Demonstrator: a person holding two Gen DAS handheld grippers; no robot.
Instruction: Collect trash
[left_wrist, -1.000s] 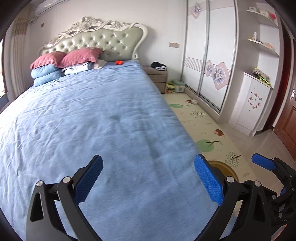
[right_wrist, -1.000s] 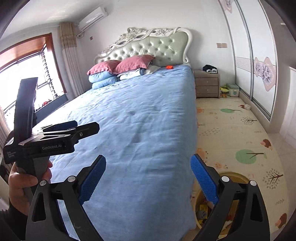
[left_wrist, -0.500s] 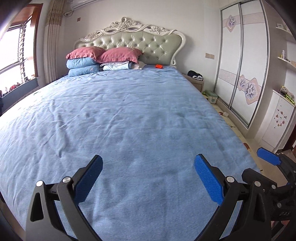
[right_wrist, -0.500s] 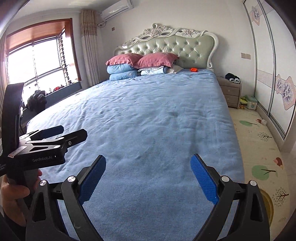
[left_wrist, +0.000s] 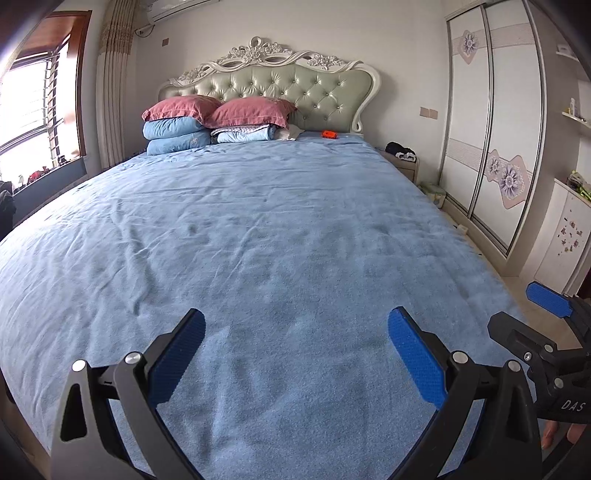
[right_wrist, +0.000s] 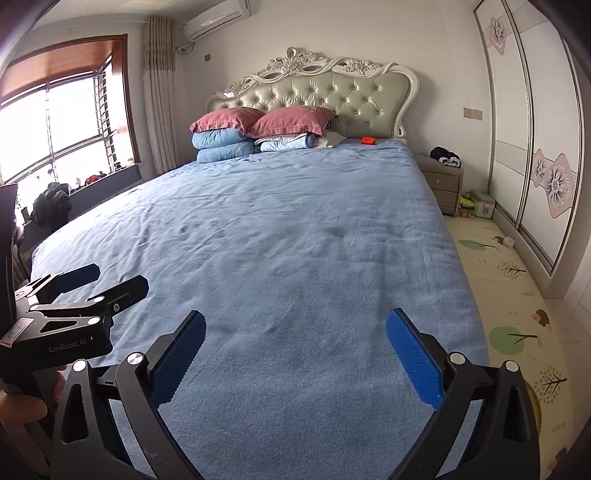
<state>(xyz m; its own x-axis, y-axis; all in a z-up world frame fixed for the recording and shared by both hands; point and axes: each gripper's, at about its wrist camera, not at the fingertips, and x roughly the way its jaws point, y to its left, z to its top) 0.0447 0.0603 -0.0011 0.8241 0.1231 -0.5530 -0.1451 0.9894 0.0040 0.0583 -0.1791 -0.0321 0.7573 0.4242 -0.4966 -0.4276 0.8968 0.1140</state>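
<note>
A small orange item (left_wrist: 329, 134) (right_wrist: 368, 140) lies at the far end of the blue bed (left_wrist: 280, 236) (right_wrist: 280, 258), close to the headboard. My left gripper (left_wrist: 295, 321) hovers open above the bed's near end, with nothing between its blue pads. To its right, my right gripper (right_wrist: 295, 319) is also over the near end; its jaws are opening and hold nothing. Each gripper shows in the other's view: the left one (right_wrist: 85, 291) at the left edge, the right one (left_wrist: 546, 302) at the right edge, with a hand on each.
Pink and blue pillows (right_wrist: 255, 133) are stacked against the headboard. A nightstand (right_wrist: 441, 181) with dark clothes on it stands right of the bed. Beyond it are a green box (right_wrist: 480, 205), a patterned floor mat (right_wrist: 509, 295) with a small white item (right_wrist: 509, 242), and sliding wardrobe doors (right_wrist: 535, 147).
Both views have swung left, from the mat side of the bed to facing the headboard. The round bin at the bed's corner has left the right wrist view.
</note>
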